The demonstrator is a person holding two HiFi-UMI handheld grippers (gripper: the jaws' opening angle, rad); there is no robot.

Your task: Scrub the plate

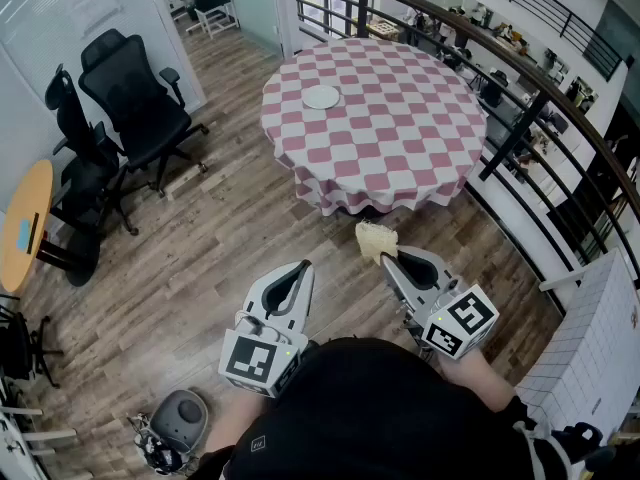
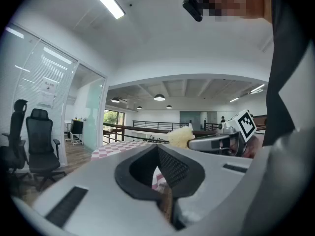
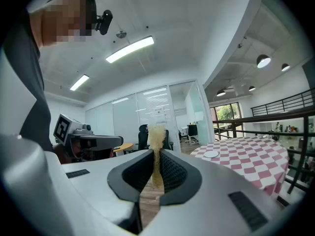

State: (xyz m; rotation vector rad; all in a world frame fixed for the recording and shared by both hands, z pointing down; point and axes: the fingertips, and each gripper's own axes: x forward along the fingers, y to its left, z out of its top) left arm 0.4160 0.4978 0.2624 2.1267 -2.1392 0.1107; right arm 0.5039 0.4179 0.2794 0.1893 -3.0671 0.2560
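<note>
Ahead, a plate sits on the checkered table; right tool grips sponge, left tool clenched empty.

Bright ceiling strips; fisheye edges (dark vignette).

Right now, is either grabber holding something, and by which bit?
The right gripper pinches a yellow sponge by its lower end; the left gripper holds nothing.

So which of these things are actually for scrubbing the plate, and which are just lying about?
For the job:
plate, on the checked table
sponge, pinched in the right tool
left tool, shut and empty

Lying about:
black office chairs
orange side table
railing
</note>
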